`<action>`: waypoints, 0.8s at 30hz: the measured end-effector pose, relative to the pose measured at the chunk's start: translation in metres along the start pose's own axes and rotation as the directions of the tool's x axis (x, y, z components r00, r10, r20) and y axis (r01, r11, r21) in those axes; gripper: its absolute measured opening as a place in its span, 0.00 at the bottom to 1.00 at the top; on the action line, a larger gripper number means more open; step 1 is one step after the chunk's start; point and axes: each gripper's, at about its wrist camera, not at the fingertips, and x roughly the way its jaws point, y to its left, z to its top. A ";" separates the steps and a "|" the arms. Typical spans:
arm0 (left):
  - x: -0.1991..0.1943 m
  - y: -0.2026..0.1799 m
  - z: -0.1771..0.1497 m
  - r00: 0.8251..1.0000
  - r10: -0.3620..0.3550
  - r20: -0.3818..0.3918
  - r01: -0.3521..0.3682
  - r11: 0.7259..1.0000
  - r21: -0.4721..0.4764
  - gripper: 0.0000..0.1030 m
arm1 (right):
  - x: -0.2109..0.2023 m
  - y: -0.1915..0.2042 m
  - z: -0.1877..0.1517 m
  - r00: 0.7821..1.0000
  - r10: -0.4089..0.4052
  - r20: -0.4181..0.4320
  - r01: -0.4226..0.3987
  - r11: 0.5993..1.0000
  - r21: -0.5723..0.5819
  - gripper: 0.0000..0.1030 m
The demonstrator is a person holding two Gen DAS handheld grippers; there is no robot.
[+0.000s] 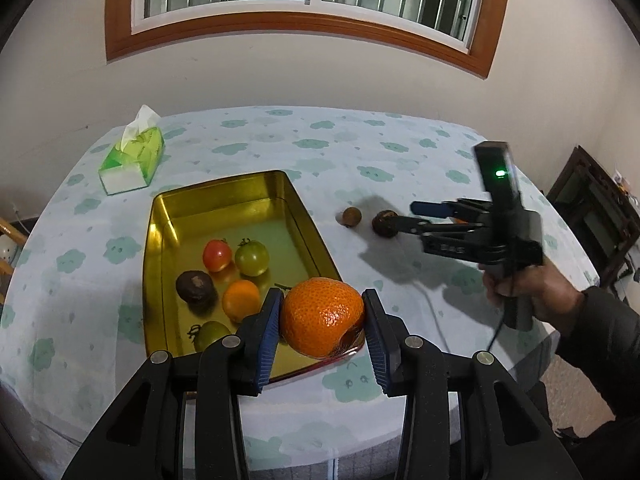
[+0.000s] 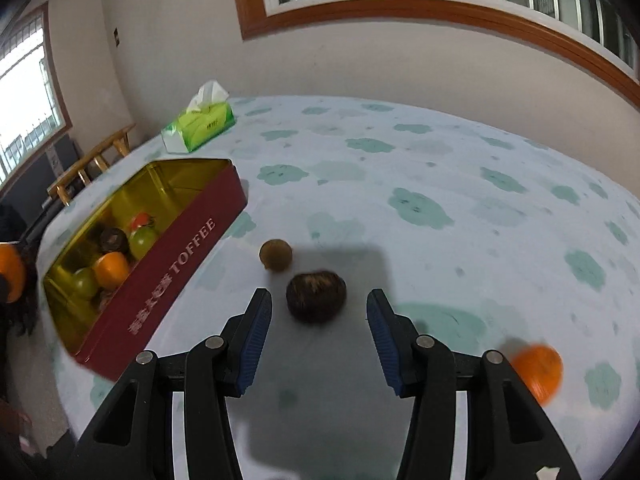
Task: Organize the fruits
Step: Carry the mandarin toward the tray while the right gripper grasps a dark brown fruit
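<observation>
My left gripper (image 1: pixel 323 312) is shut on a large orange (image 1: pixel 322 316) and holds it above the near right corner of the gold-lined red toffee tin (image 1: pixel 228 188). The tin holds a red tomato (image 1: pixel 217 255), green tomatoes (image 1: pixel 251 257), a dark brown fruit (image 1: pixel 194 287) and a small orange (image 1: pixel 241 301). My right gripper (image 2: pixel 318 300) is open, its jaws on either side of a dark brown fruit (image 2: pixel 316 297) on the table. A small brown fruit (image 2: pixel 275 255) lies just beyond it. Another orange (image 2: pixel 538 372) lies at the right. The right gripper also shows in the left wrist view (image 1: pixel 416 216).
A green tissue pack (image 1: pixel 132 158) stands at the table's far left. The tablecloth (image 2: pixel 440 184) is pale with green cloud prints. A wooden chair (image 2: pixel 92 160) stands left of the table and dark furniture (image 1: pixel 592 216) to the right.
</observation>
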 end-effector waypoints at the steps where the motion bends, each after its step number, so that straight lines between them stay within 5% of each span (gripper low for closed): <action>1: 0.000 0.001 0.001 1.000 0.001 0.000 -0.001 1.000 -0.003 0.40 | 0.006 0.002 0.002 1.000 -0.007 -0.010 0.007 1.000 -0.010 0.46; 6: 0.000 0.007 0.002 1.000 0.008 0.008 -0.008 1.000 -0.018 0.40 | 0.034 0.007 0.010 0.997 -0.025 -0.069 0.022 0.999 -0.044 0.46; 8: -0.001 0.010 0.001 1.000 0.009 0.012 -0.008 1.000 -0.028 0.40 | 0.042 0.008 0.008 0.994 -0.034 -0.106 0.030 0.999 -0.045 0.36; 12: -0.003 0.022 -0.002 0.999 0.042 0.026 -0.040 0.998 -0.055 0.40 | 0.022 0.019 -0.006 0.995 -0.070 -0.065 0.066 0.996 -0.065 0.34; 17: 0.004 0.038 -0.010 0.997 0.068 0.019 -0.066 0.994 -0.088 0.40 | -0.015 0.018 -0.034 0.993 -0.116 -0.006 0.116 0.992 0.038 0.34; 24: 0.016 0.046 -0.019 0.995 0.096 0.000 -0.095 0.990 -0.105 0.40 | -0.018 -0.007 -0.046 0.993 -0.104 -0.048 0.110 0.982 0.156 0.34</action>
